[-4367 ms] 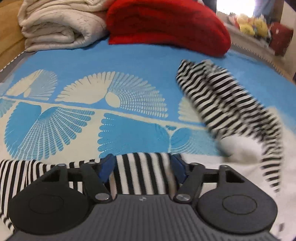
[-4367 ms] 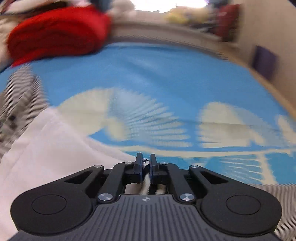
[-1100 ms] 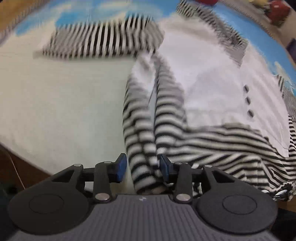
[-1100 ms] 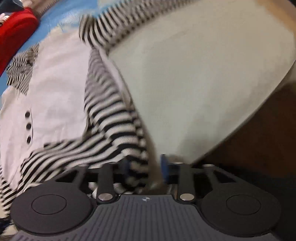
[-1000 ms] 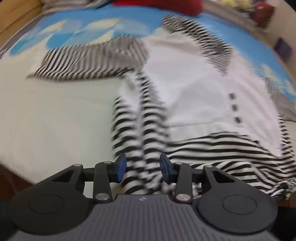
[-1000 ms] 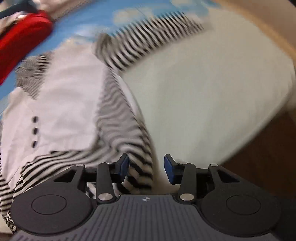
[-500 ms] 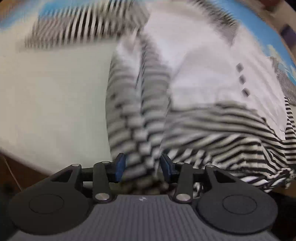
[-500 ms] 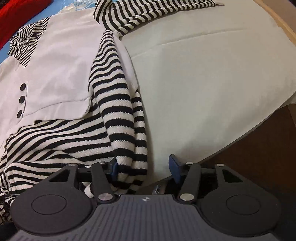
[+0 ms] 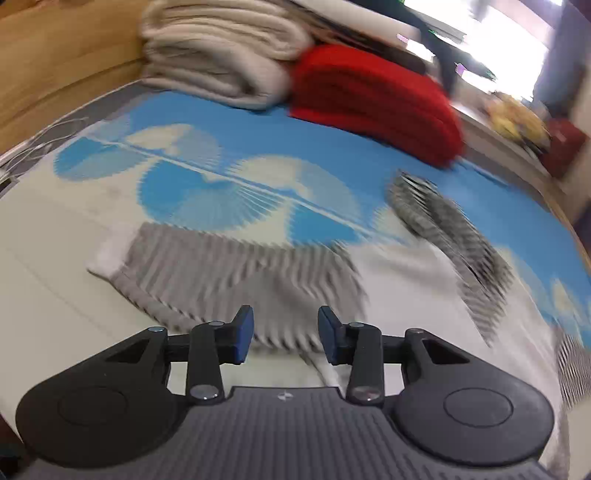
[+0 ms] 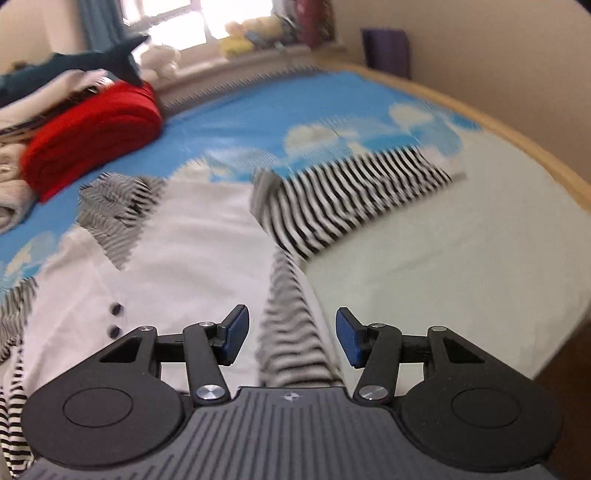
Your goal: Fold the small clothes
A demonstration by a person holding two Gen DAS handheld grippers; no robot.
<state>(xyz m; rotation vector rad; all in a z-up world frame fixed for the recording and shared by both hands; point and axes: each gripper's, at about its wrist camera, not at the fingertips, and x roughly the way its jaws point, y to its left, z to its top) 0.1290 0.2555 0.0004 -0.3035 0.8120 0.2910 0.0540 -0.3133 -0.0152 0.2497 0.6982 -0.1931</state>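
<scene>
Striped sleeve (image 10: 351, 192) near bed edge (image 10: 517, 140)

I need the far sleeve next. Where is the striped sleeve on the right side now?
In the right wrist view the striped sleeve lies flat on the bed, stretched out to the upper right from the white shirt body, ahead of the right gripper.

Light source: daylight is let in through a window (image 10: 177, 18) at the far end of the bed (image 10: 461, 258), blown out to white in both views.
Brightness: the bed is evenly and softly lit; few shadows are cast.
Blur: the striped top (image 9: 236, 273) is smeared by motion, worst in the left view.
Sharpness: the gripper bodies are rendered crisp.
Distortion: bed edges are bowed by the fisheye.
</scene>
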